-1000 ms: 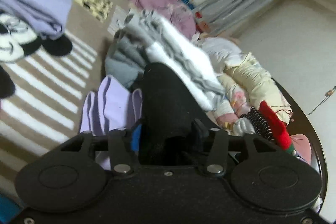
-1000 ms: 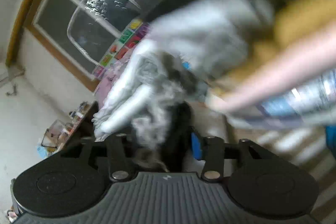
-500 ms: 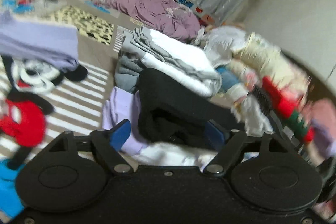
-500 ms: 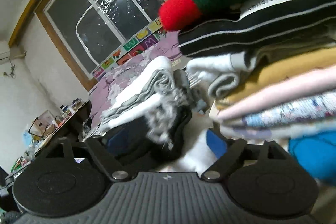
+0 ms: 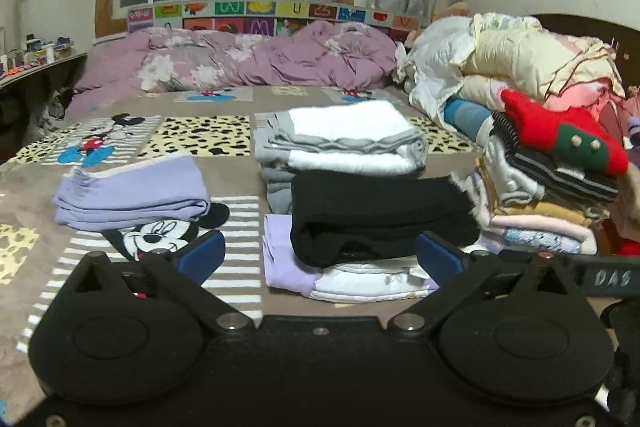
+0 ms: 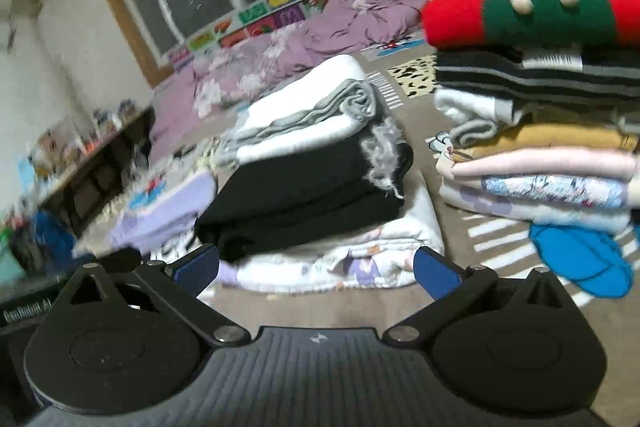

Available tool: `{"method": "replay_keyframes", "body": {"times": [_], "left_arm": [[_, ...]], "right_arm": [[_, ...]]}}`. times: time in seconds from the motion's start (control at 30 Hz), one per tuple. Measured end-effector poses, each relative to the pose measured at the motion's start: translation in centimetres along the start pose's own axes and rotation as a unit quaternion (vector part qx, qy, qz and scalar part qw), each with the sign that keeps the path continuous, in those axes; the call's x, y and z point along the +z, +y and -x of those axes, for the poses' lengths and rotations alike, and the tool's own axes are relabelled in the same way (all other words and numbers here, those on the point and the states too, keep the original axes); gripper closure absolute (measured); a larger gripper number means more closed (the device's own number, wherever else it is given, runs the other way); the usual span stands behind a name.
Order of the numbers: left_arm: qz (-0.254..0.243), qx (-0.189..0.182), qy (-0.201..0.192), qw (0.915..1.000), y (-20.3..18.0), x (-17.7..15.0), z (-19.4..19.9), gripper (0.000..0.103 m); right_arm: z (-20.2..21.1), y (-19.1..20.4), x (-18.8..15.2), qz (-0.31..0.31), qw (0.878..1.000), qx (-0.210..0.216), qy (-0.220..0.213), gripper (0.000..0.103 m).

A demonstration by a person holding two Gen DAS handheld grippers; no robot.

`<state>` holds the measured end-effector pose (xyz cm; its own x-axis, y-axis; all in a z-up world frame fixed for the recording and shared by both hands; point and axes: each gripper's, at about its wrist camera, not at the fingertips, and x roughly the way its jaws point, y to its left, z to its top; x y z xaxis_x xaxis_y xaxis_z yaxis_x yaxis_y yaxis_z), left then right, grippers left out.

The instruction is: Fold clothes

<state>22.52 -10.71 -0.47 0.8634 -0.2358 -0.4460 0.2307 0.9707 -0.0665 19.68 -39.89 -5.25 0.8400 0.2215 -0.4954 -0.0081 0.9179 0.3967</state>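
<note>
Left wrist view shows your left claw (image 5: 320, 259) spread wide with nothing between its blue fingers (image 5: 202, 255), hanging just short of the folded black garment (image 5: 380, 213). That garment sits on top of a folded white and lilac piece (image 5: 360, 281) on the bed (image 5: 240, 163), near the middle of the scene. Behind it, farther off, is a grey and white folded stack (image 5: 344, 143). To the left, well apart, lies a folded lilac garment (image 5: 132, 193) beside the Mickey Mouse print (image 5: 158, 231) on the cover. To the right stands a tall pile of folded clothes (image 5: 548, 203) topped by a red and green knit (image 5: 564, 139).

From the right wrist, your right claw (image 6: 316, 267) is also spread and holds nothing; the black garment (image 6: 304, 195) lies just beyond it, a ragged grey fringe (image 6: 384, 155) on its far right corner. The tall pile (image 6: 540, 147) rises close on the right.
</note>
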Motion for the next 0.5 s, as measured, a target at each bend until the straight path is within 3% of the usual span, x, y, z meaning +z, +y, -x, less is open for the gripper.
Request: {"method": "replay_keyframes", "body": {"times": [0.1, 0.5], "left_arm": [[0.004, 0.001, -0.006, 1.0000, -0.5, 0.2, 1.6, 0.000], [0.007, 0.026, 0.009, 0.9996, -3.4, 0.1, 4.6, 0.000]], "right_arm": [[2.3, 0.7, -0.6, 0.028, 0.999, -0.025, -0.001, 0.000], [8.0, 1.0, -0.3, 0.070, 0.996, -0.057, -0.015, 0.000]]}}
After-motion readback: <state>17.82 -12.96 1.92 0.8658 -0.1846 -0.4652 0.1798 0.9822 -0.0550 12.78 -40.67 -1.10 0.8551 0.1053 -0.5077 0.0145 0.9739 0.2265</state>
